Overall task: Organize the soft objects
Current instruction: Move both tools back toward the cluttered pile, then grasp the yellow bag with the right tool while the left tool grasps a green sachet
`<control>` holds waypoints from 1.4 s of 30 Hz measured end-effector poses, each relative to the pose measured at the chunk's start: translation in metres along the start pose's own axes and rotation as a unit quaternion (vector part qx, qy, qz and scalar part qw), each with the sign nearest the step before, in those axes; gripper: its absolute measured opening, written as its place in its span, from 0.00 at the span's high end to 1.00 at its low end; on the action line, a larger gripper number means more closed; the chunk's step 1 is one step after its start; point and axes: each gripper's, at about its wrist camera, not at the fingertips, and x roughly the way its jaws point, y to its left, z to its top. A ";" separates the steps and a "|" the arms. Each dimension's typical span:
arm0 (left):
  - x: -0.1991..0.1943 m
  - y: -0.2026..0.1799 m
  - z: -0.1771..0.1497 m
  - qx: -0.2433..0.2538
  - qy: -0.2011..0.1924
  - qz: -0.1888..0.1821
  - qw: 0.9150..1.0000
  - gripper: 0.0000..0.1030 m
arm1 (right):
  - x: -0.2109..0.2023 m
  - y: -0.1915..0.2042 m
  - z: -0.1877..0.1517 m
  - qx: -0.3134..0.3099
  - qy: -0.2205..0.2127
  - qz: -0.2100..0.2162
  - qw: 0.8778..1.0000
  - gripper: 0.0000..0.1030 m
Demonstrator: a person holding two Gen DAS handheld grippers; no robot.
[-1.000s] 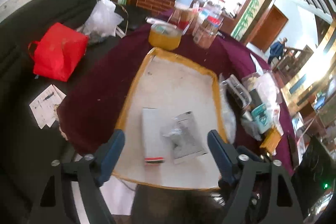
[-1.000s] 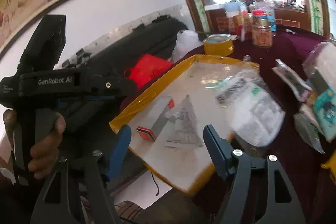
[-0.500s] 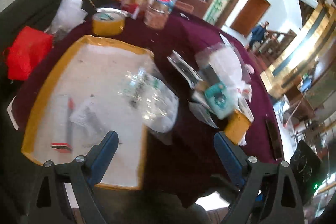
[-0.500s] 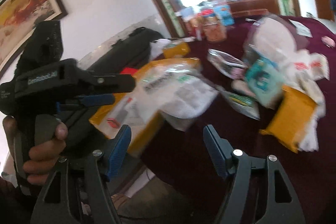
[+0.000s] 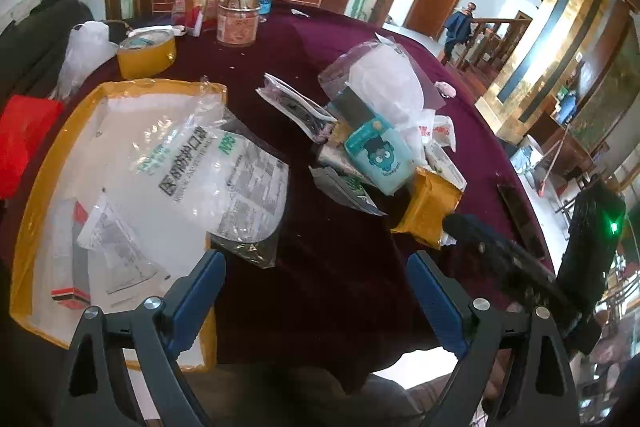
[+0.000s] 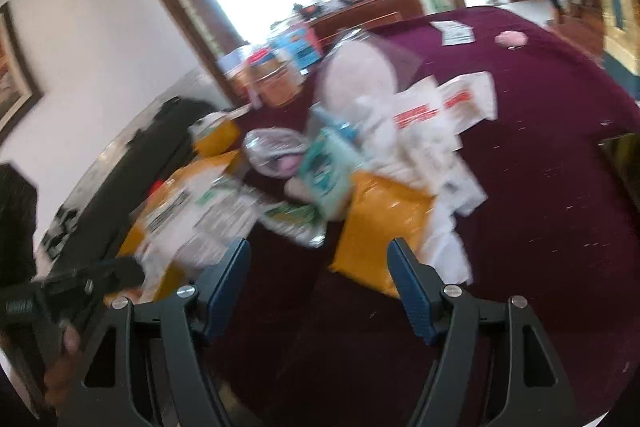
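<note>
A yellow-rimmed tray [image 5: 36,183] lies at the left of the maroon table [image 5: 328,267]. In it are a large clear mask bag [image 5: 208,171], which hangs over the tray's right rim, a flat grey box [image 5: 72,267] and a small clear packet [image 5: 116,247]. A pile of soft packs lies to the right: a teal tissue pack [image 5: 380,155], a yellow pouch [image 5: 428,211], white bags [image 5: 384,83]. My left gripper [image 5: 316,283] is open and empty above the table's near edge. My right gripper [image 6: 320,279] is open and empty, just before the yellow pouch [image 6: 380,227]; that view is blurred.
A yellow tape roll [image 5: 146,53] and several jars [image 5: 240,19] stand at the back. A red bag [image 5: 24,139] and a white plastic bag [image 5: 86,47] lie on the dark sofa at the left. A black phone [image 5: 516,211] lies at the table's right edge.
Both grippers have swung right, from over the tray toward the pile of packs. The large mask bag now lies in the tray. Both grippers stay open.
</note>
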 end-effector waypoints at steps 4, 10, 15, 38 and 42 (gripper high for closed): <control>0.008 0.008 0.001 -0.019 0.007 -0.012 1.000 0.08 | 0.007 -0.010 0.006 0.016 -0.007 -0.047 0.999 0.32; 0.013 0.014 0.005 -0.034 0.005 -0.041 0.999 0.08 | 0.036 -0.017 0.007 0.031 0.021 -0.096 0.995 0.34; 0.021 0.002 0.014 -0.034 0.010 -0.050 0.998 0.08 | 0.052 -0.018 0.006 0.058 0.019 -0.132 0.989 0.51; 0.129 0.012 0.043 -0.151 0.120 -0.051 0.980 0.92 | 0.029 -0.030 -0.005 0.062 -0.015 -0.048 0.997 0.58; 0.115 0.016 0.035 -0.150 0.116 -0.074 0.979 0.96 | 0.031 -0.032 -0.005 0.070 -0.008 -0.047 0.996 0.58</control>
